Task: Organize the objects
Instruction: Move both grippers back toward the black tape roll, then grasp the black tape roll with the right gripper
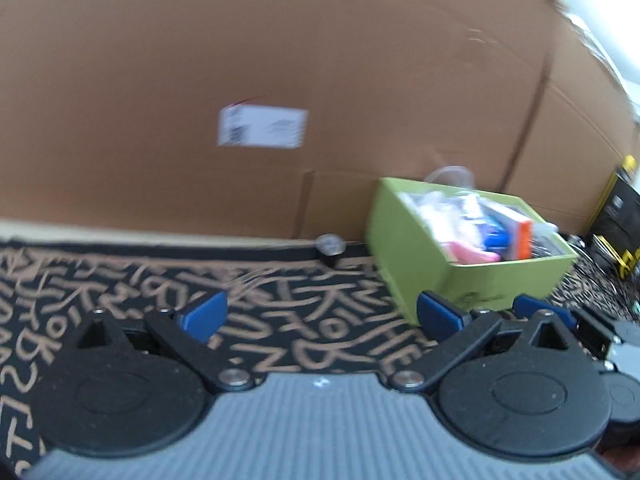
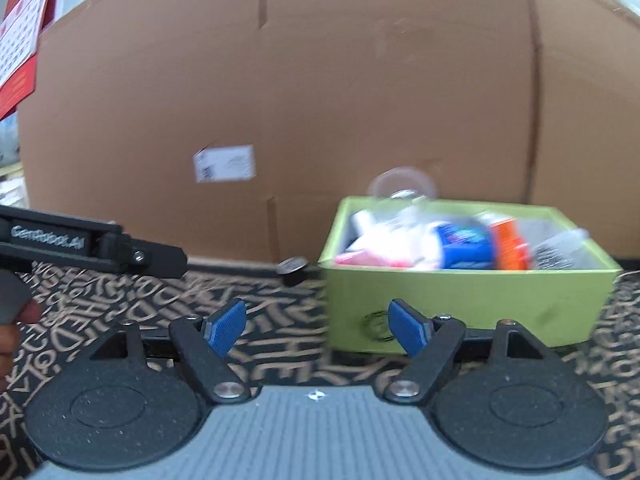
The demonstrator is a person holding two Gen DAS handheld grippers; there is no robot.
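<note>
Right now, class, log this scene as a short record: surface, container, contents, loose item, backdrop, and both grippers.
surface: patterned cloth
container: green box, open top
contents: mixed packets, blue and orange ones visible, blurred
loose item: small round cap left of the box
backdrop: cardboard box with white label
left gripper: open, holds nothing
right gripper: open, holds nothing

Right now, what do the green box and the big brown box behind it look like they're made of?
Green box: looks like matte paperboard, with flat painted-looking walls and thin, crisp edges. Big brown box: corrugated cardboard, judging by its dull kraft surface, fold creases and stuck-on white label. Motion blur keeps finer texture uncertain.
</note>
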